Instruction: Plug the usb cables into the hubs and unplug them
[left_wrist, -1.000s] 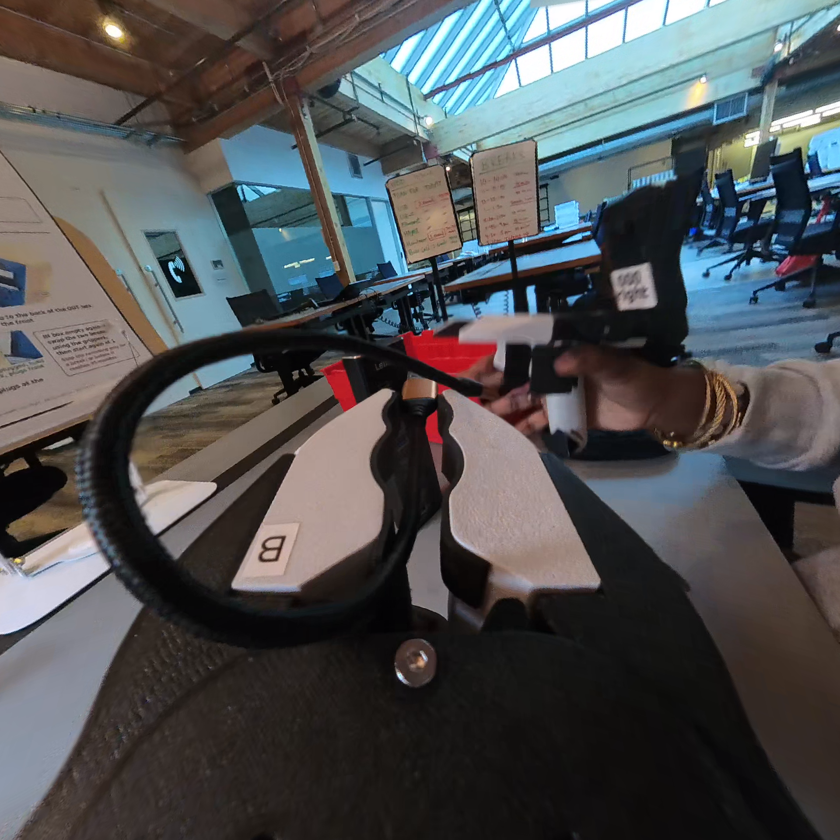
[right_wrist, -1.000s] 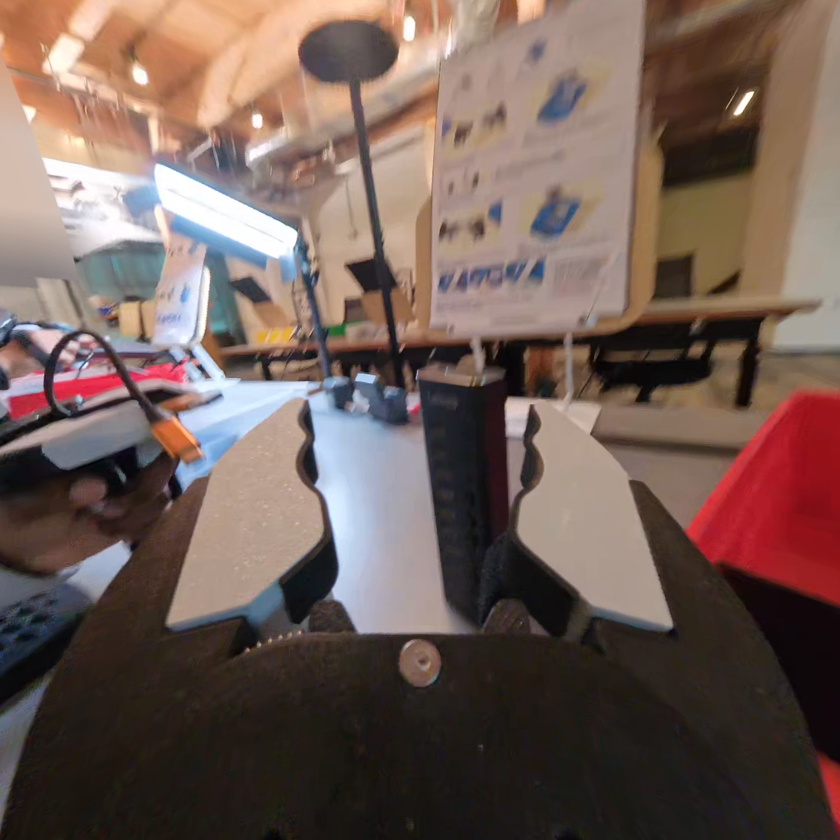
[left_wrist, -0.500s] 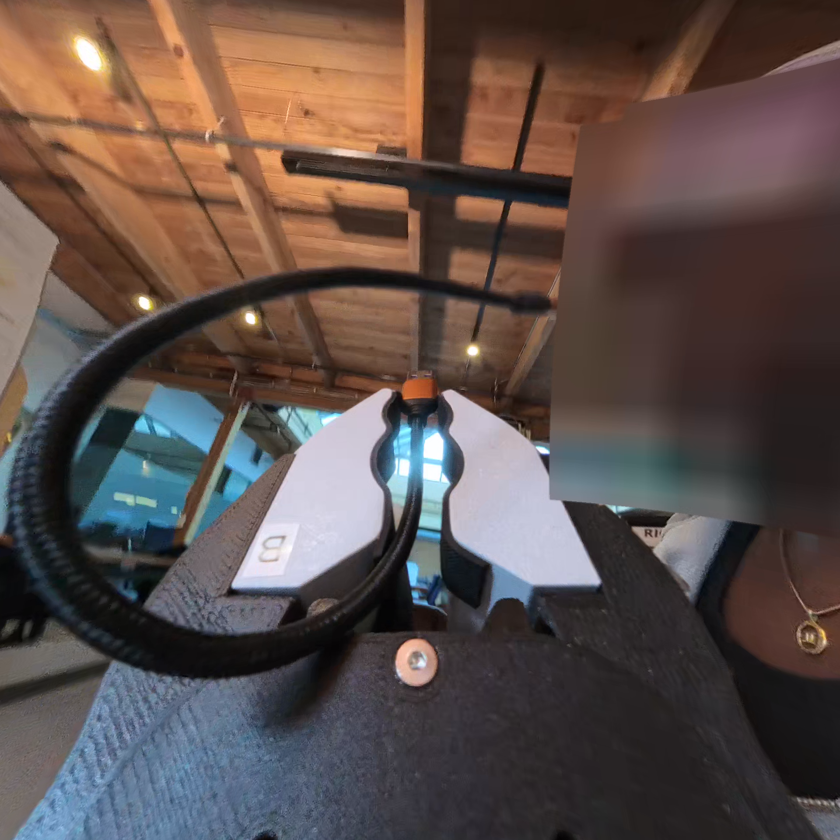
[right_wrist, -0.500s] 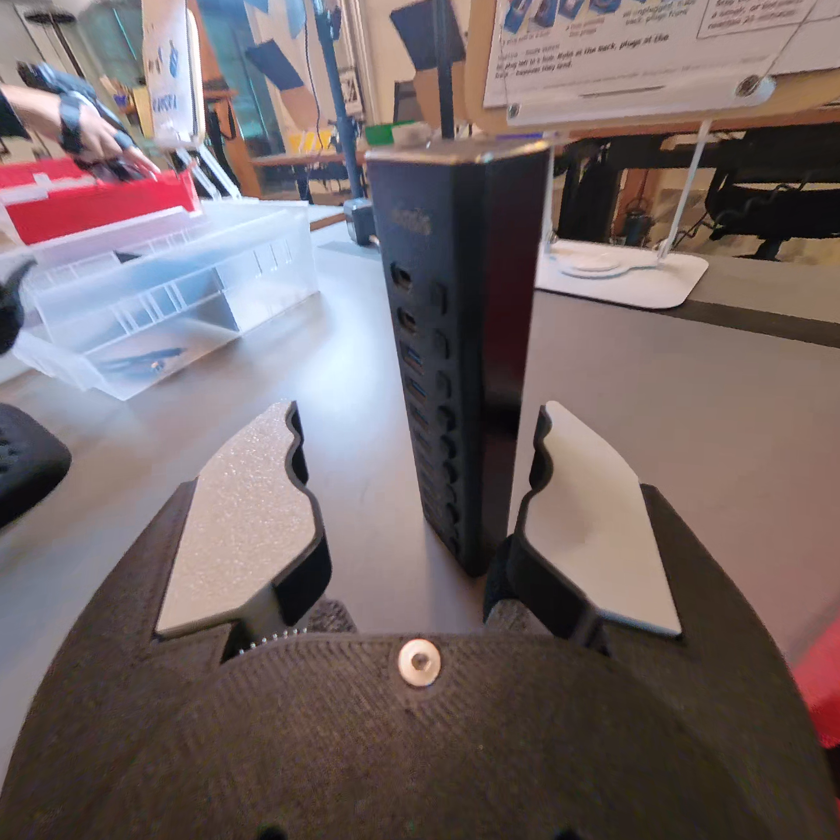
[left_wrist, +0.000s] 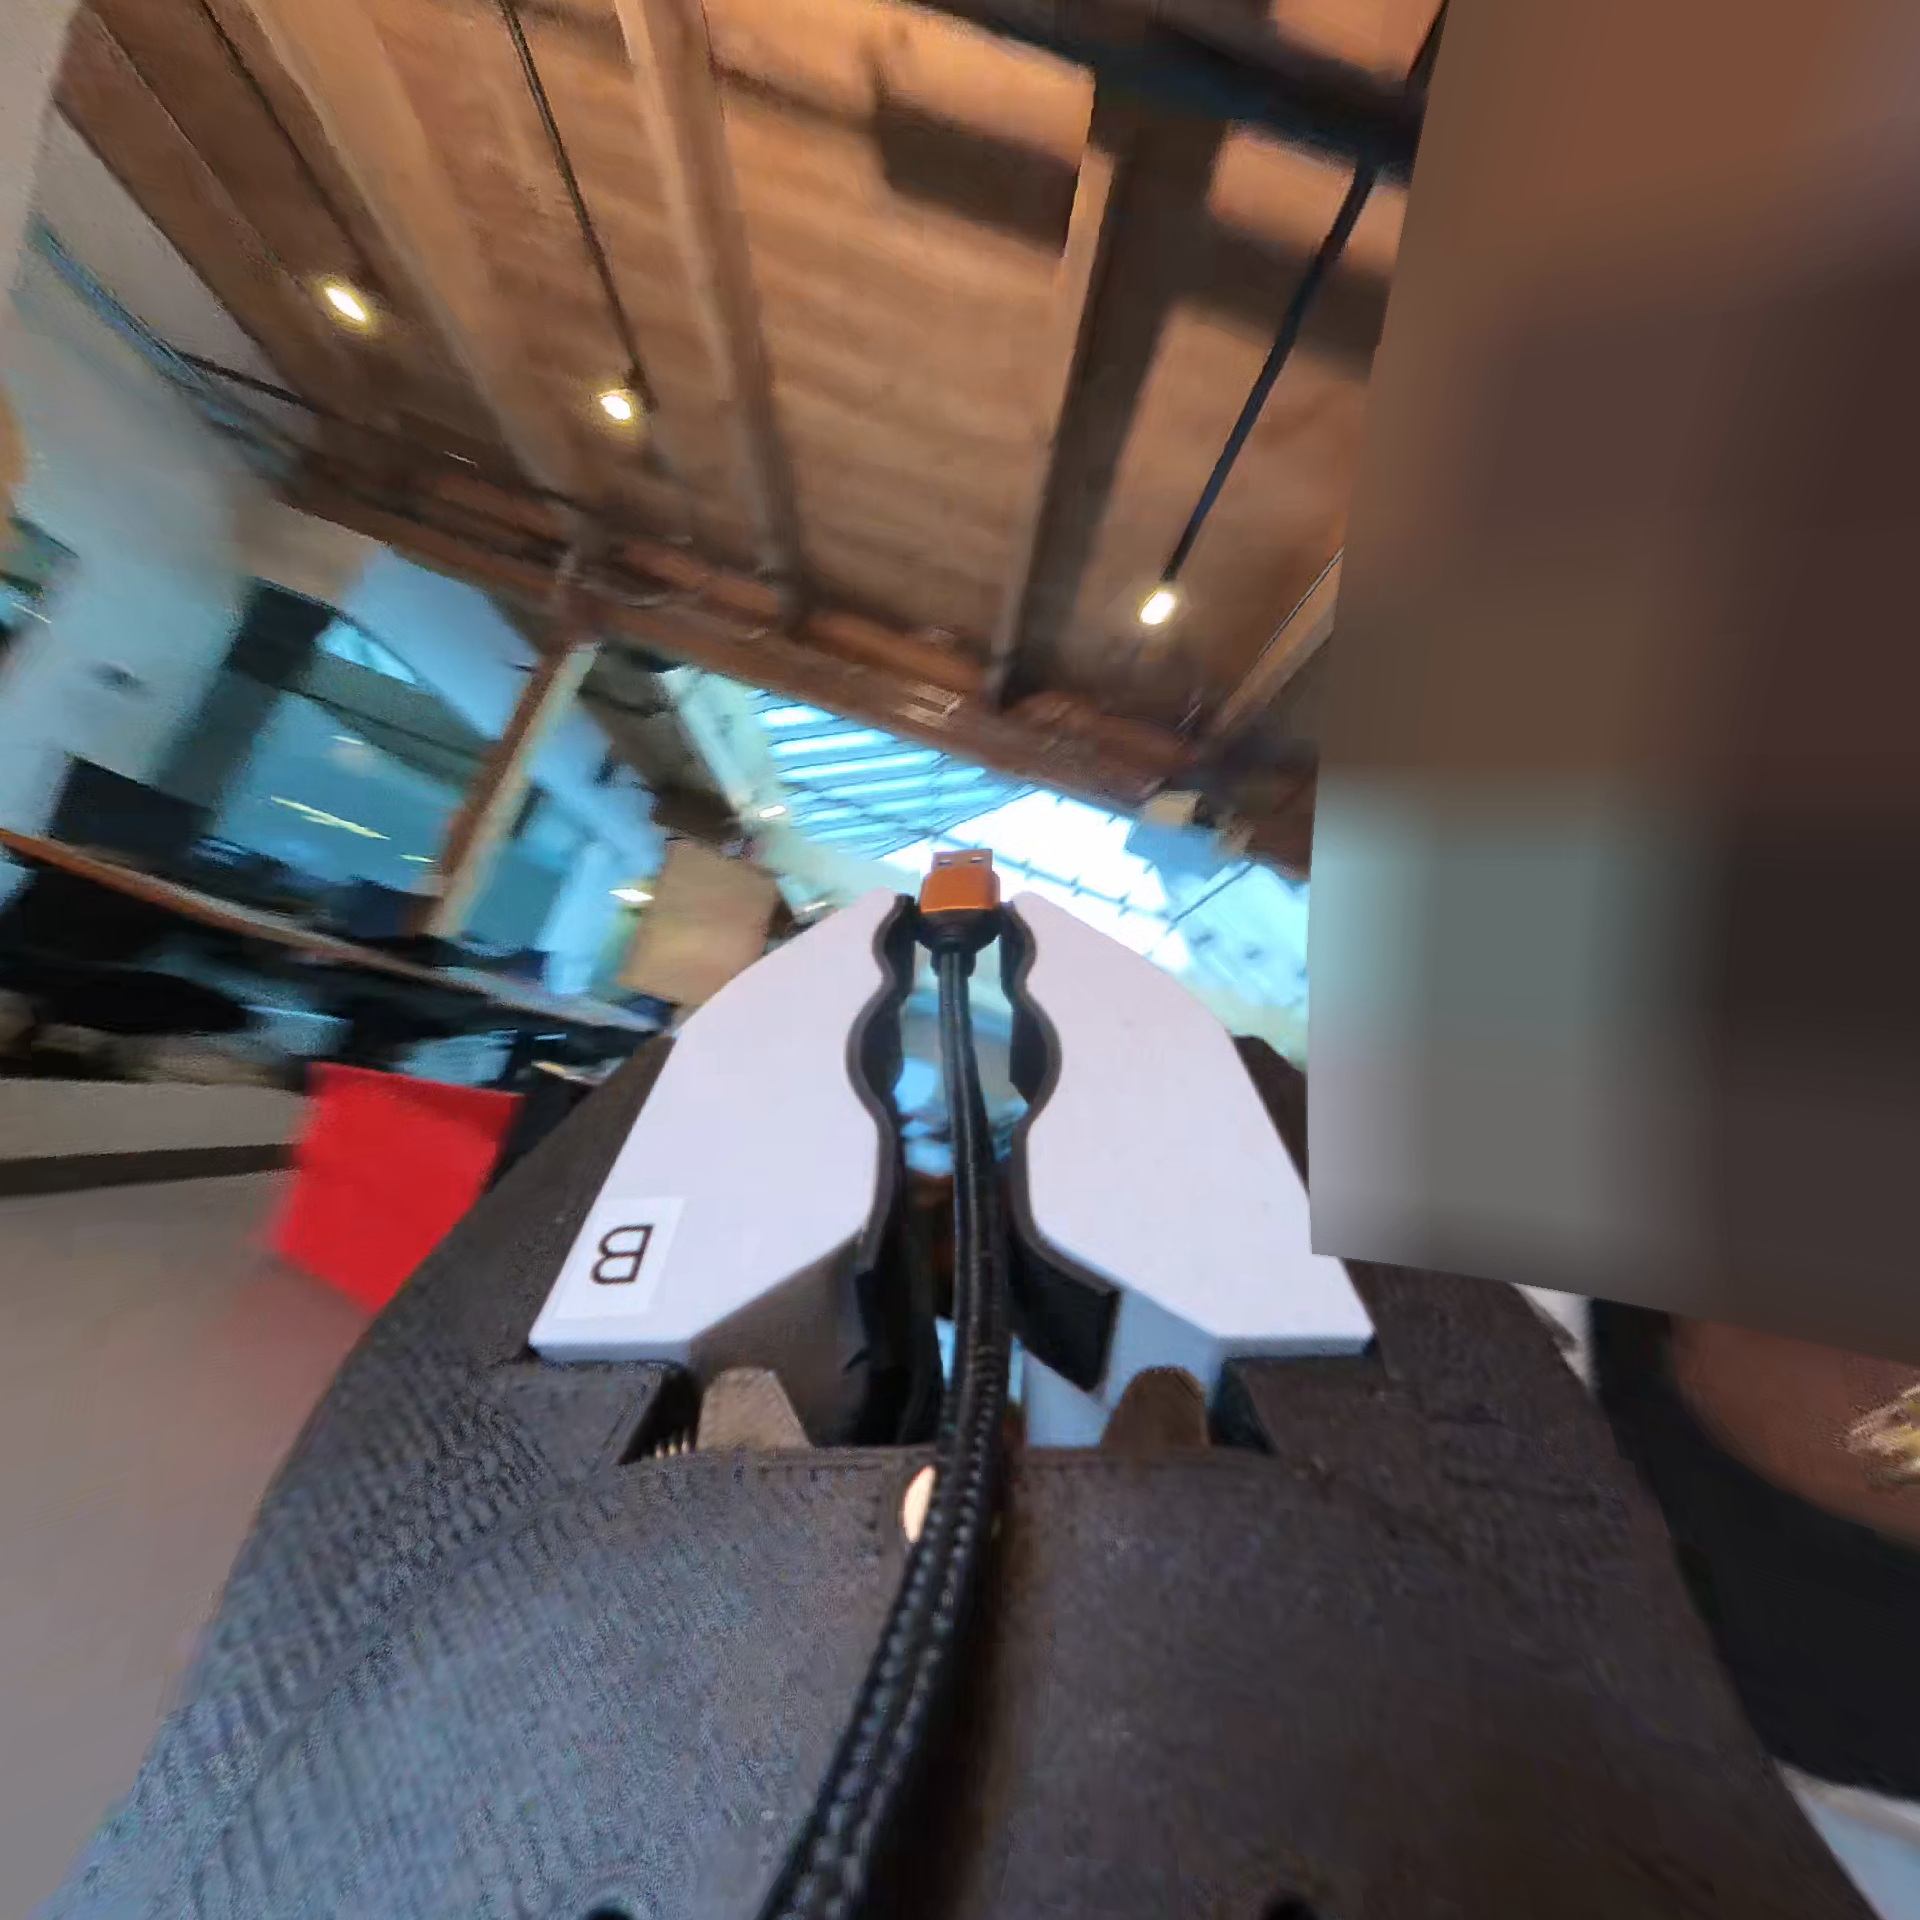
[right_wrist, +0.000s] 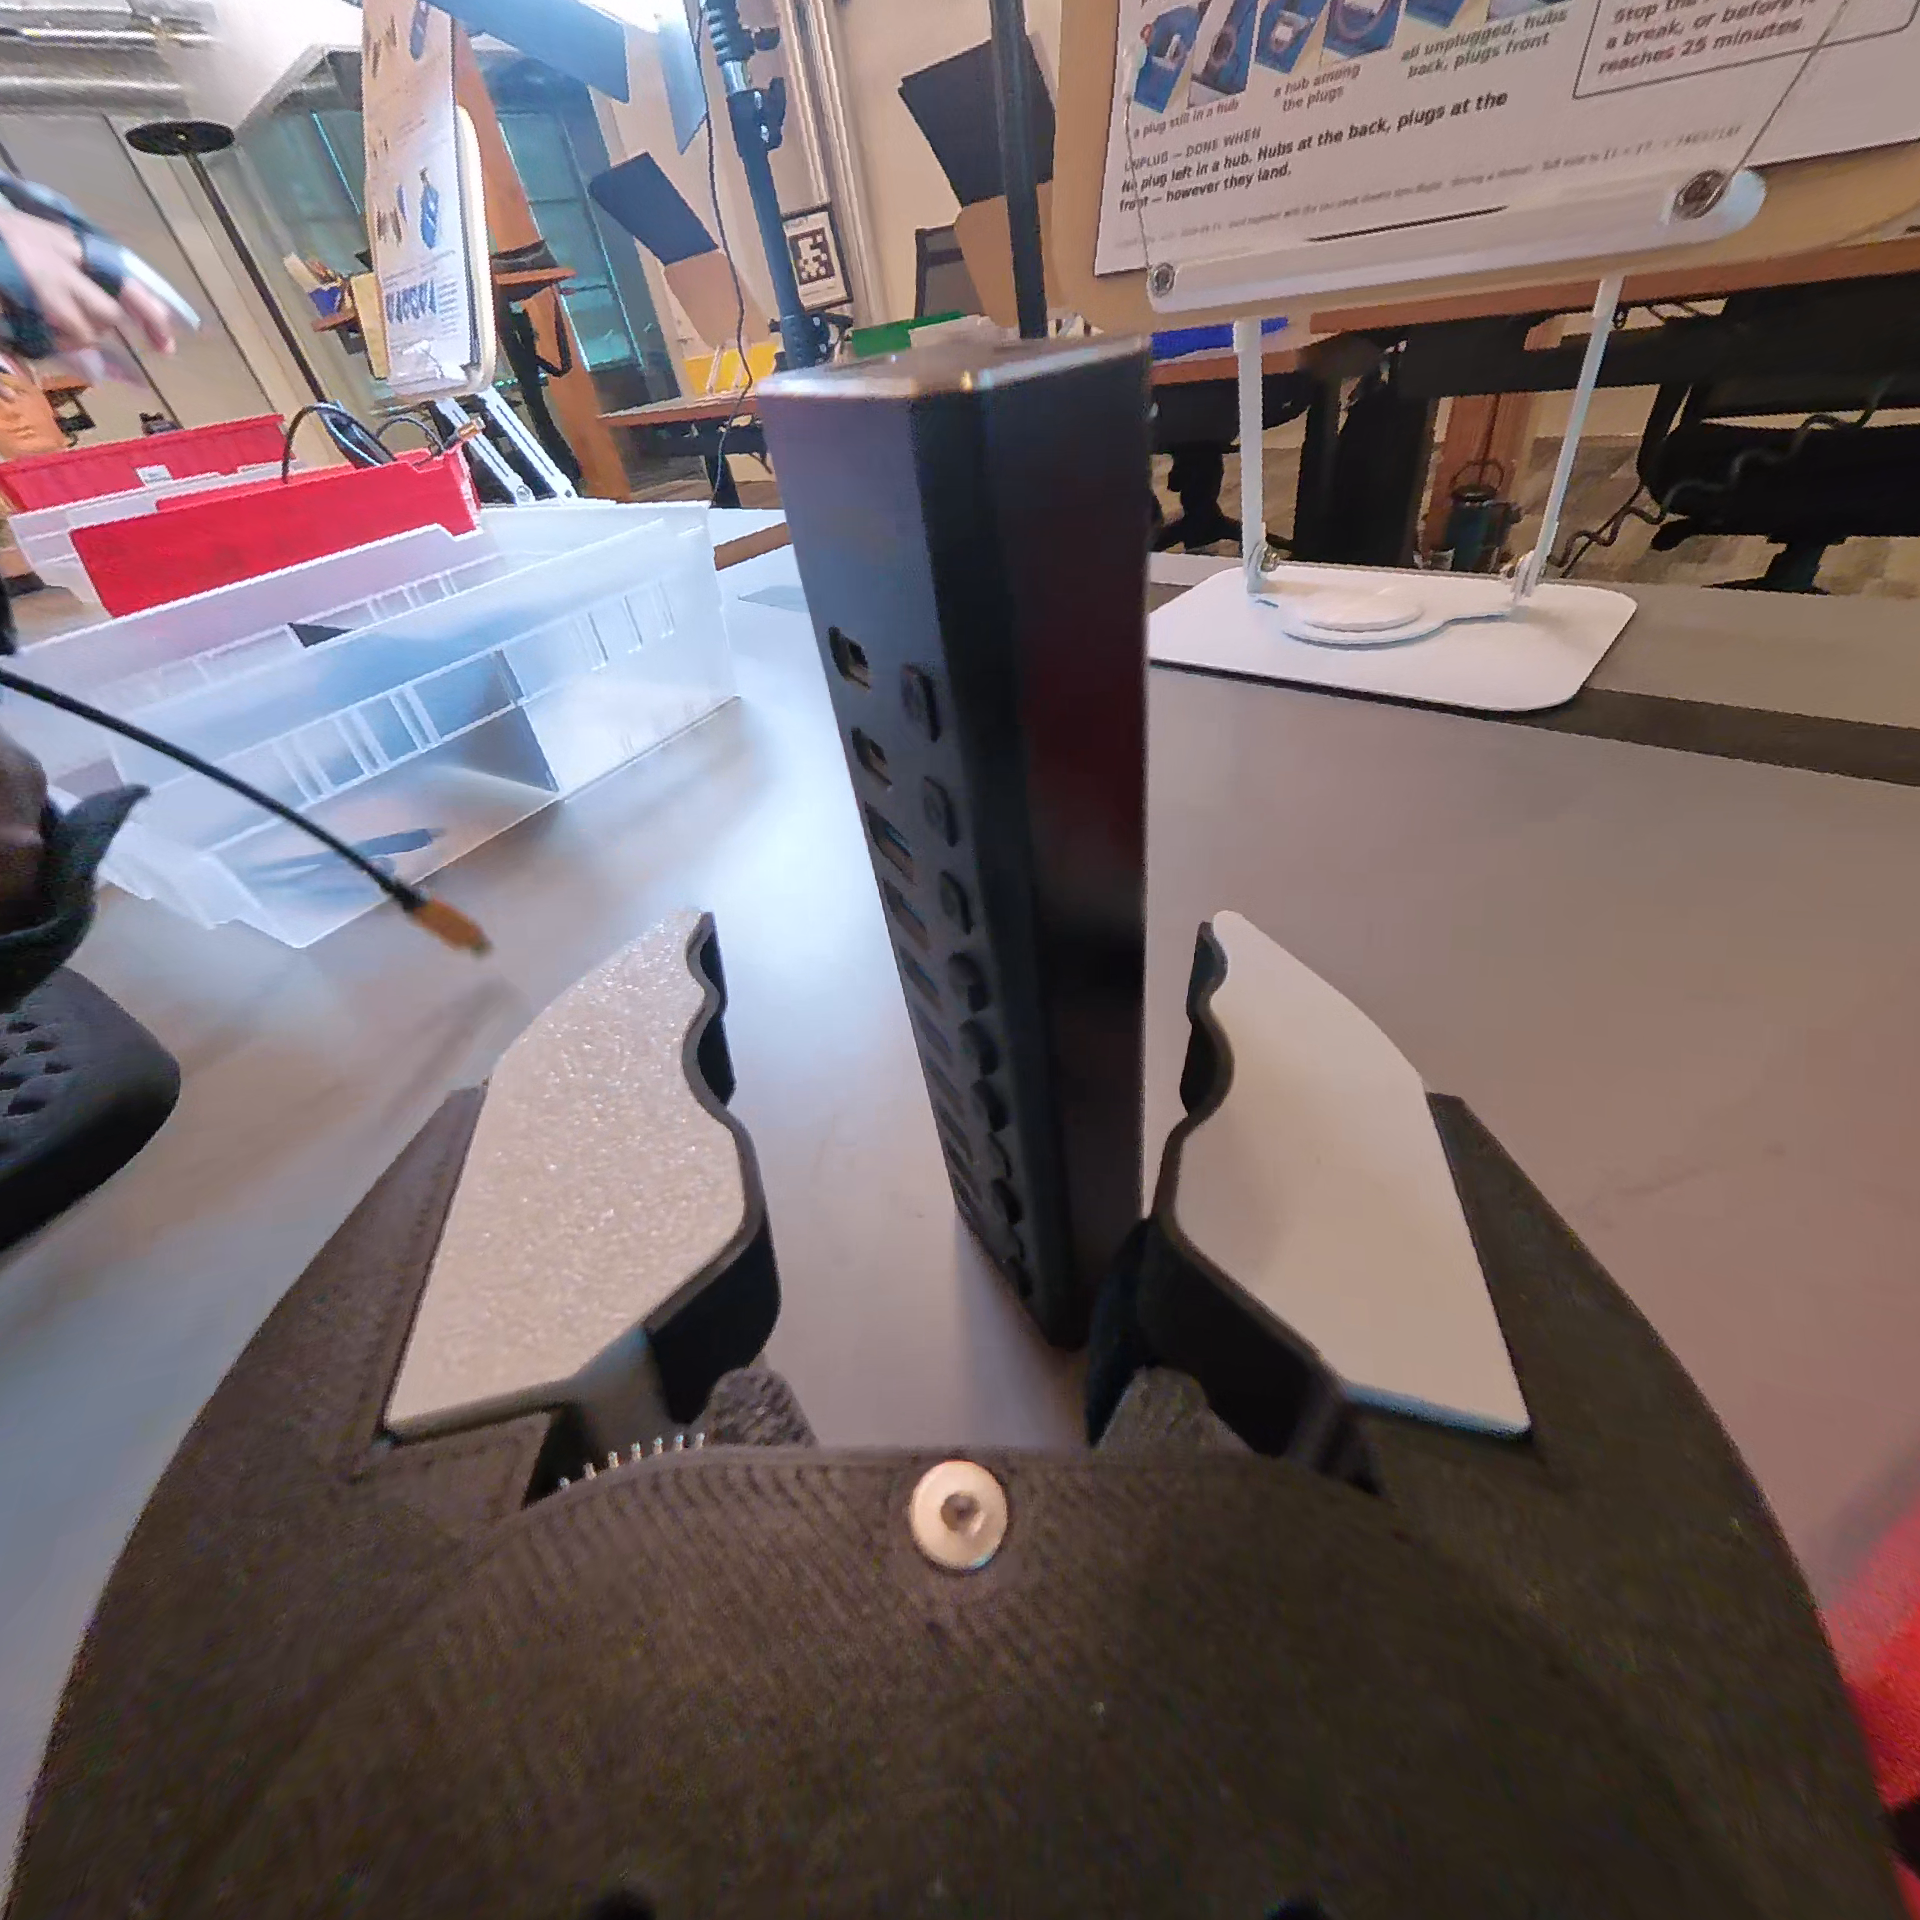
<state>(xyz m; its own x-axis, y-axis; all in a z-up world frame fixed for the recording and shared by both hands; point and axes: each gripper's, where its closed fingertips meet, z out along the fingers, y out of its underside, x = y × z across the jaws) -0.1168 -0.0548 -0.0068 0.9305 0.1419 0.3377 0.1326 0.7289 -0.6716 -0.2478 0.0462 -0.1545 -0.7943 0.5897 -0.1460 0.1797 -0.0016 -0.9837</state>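
Observation:
In the left wrist view my left gripper (left_wrist: 956, 914) is shut on a black braided USB cable (left_wrist: 961, 1299). Its orange plug (left_wrist: 958, 891) sticks out past the fingertips and points up toward the ceiling. In the right wrist view my right gripper (right_wrist: 956, 930) is open around a tall black USB hub (right_wrist: 997, 779) that stands upright on the grey table (right_wrist: 1455, 987). The hub's base is close to the right finger, with a gap to the left finger. The hub's ports face left. A thin cable end with an orange plug (right_wrist: 449, 923) hangs at the left.
A clear plastic organizer (right_wrist: 416, 675) and red bins (right_wrist: 260, 525) sit on the table left of the hub. A white sign stand base (right_wrist: 1392, 634) is behind the hub on the right. A red bin (left_wrist: 384, 1174) shows in the left wrist view.
The left gripper has tilted down from the ceiling, and the cable loop at its left now runs straight back. The right gripper stays around the hub; a cable end has come in at its left.

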